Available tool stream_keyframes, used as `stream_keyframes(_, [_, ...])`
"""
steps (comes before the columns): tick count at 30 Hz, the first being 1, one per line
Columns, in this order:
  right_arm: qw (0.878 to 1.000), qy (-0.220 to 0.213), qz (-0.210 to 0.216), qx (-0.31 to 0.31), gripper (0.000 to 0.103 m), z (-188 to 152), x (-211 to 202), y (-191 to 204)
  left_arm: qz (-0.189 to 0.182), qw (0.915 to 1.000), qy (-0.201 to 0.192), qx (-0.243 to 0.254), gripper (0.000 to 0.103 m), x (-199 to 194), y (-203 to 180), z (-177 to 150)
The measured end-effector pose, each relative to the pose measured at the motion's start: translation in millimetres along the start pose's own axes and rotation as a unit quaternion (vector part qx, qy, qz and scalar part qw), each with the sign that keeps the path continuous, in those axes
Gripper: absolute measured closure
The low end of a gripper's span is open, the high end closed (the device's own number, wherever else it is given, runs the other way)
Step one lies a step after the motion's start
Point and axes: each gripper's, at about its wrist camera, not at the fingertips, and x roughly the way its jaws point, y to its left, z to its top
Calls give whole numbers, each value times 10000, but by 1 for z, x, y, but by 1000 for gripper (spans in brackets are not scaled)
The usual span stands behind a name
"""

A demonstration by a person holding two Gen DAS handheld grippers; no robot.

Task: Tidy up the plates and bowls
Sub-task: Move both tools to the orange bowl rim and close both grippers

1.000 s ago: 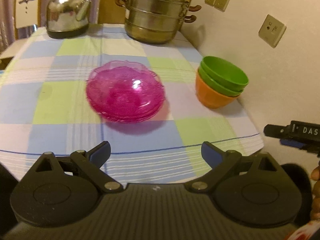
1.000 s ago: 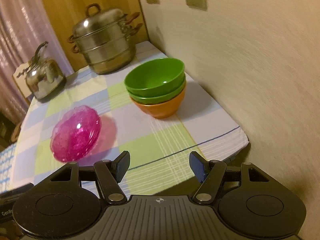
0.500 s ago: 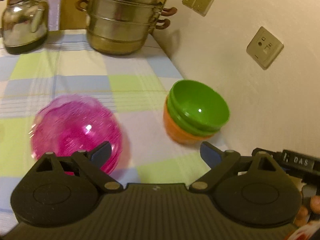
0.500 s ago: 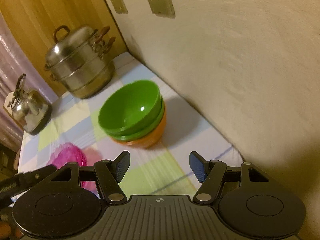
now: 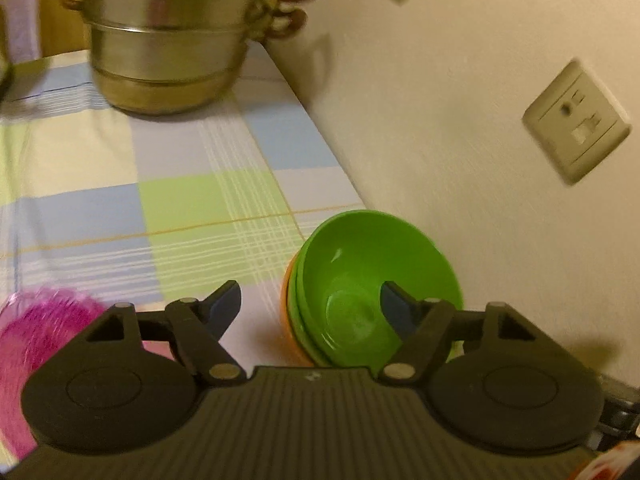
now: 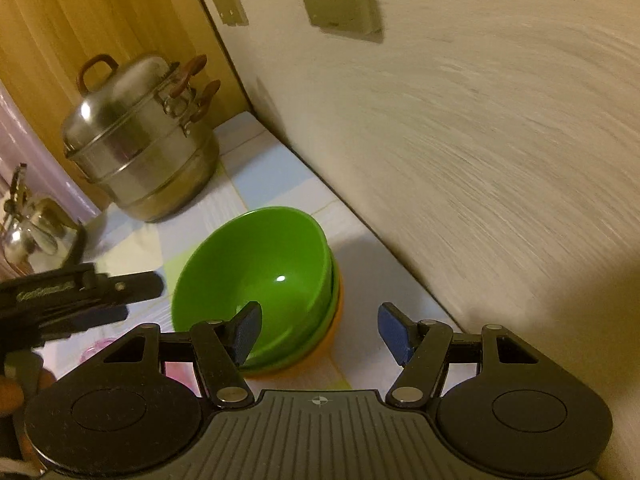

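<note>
Two green bowls (image 5: pixel 376 276) sit nested in an orange bowl (image 5: pixel 287 300) on the checked tablecloth, close to the wall. My left gripper (image 5: pixel 312 306) hovers over them with its jaws closing. Its right finger is above the bowl's hollow and its left finger is outside the rim, and neither pad is touching. In the right wrist view, my right gripper (image 6: pixel 320 330) stands open over the green bowls (image 6: pixel 260 272). The stack's right rim and the orange bowl (image 6: pixel 334 340) lie between its fingers, untouched. The left gripper (image 6: pixel 120 300) shows at the left. Pink glass plates (image 5: pixel 36 332) lie at the lower left.
A steel steamer pot (image 5: pixel 168 40) stands at the back of the table (image 5: pixel 180 200), and a kettle (image 6: pixel 28 232) is further left. The wall (image 5: pixel 460 100) with its sockets (image 5: pixel 576 120) runs right beside the bowls. A hand (image 6: pixel 8 392) holds the left gripper.
Both grippers have swung toward the bowl stack, which now sits between their fingers. The pink plates slid to the lower left of the left wrist view. The left jaws have narrowed.
</note>
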Motion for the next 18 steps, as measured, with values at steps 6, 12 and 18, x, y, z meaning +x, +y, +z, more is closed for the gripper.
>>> stream_keyframes(6, [9999,132,-40,100,47,6,28,-5,52,9983,527,232,44,46,3,9])
stream_keyframes(12, [9993,343,-81,145,53,10,50,-12,92,9961,792,381,57,70,7,10])
stream_keyframes(18, [9980,526,-4,339,58,12,62,-18,71,9950,872,484,64,80,10,13])
